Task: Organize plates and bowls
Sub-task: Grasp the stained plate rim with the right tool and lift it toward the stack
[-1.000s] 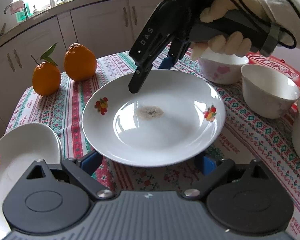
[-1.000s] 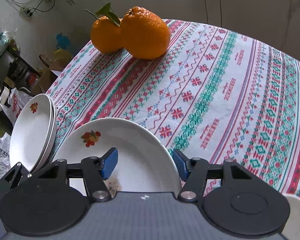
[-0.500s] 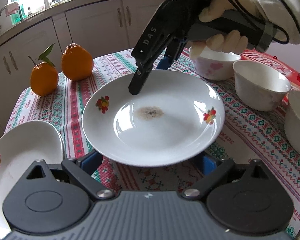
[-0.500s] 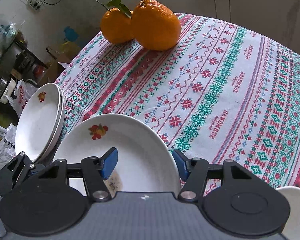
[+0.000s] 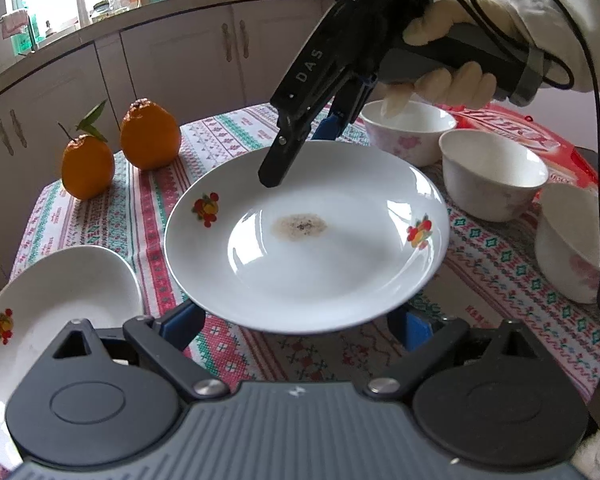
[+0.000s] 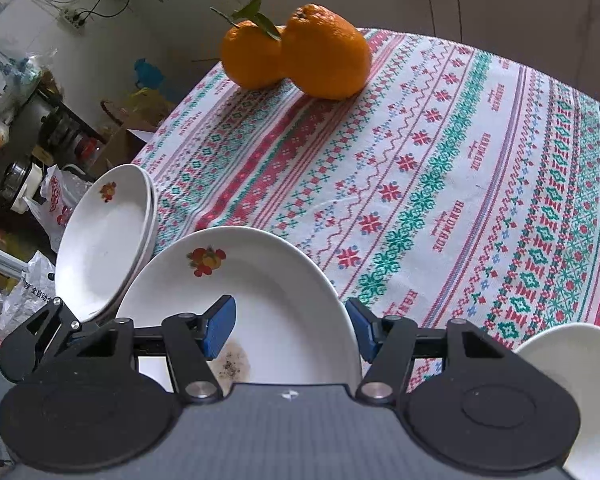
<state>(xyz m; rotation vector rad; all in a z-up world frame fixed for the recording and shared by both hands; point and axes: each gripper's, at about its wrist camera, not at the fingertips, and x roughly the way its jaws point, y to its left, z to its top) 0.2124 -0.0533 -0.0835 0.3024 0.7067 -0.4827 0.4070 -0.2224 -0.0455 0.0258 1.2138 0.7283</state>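
A white plate (image 5: 332, 248) with fruit prints and a brown stain is held above the table. My right gripper (image 6: 291, 330) straddles its far rim with one finger (image 5: 284, 156) above and one below; its blue pads stand apart either side of the rim, so I cannot tell if they clamp it. My left gripper (image 5: 300, 326) is open, its pads under the plate's near edge. The plate also shows in the right wrist view (image 6: 260, 292). A stack of white plates (image 5: 52, 312) lies at the left; it also shows in the right wrist view (image 6: 108, 236). Three white bowls (image 5: 492, 176) stand at the right.
Two oranges (image 5: 120, 148) sit at the table's far left on the patterned tablecloth (image 6: 460, 168). A red packet (image 5: 540, 144) lies behind the bowls. Kitchen cabinets (image 5: 180, 64) stand beyond the table. Bags and clutter (image 6: 16, 120) lie on the floor past the table's edge.
The plate has risen off the table and sits higher relative to the cloth. Both grippers have moved up with it; the oranges and bowls look farther below.
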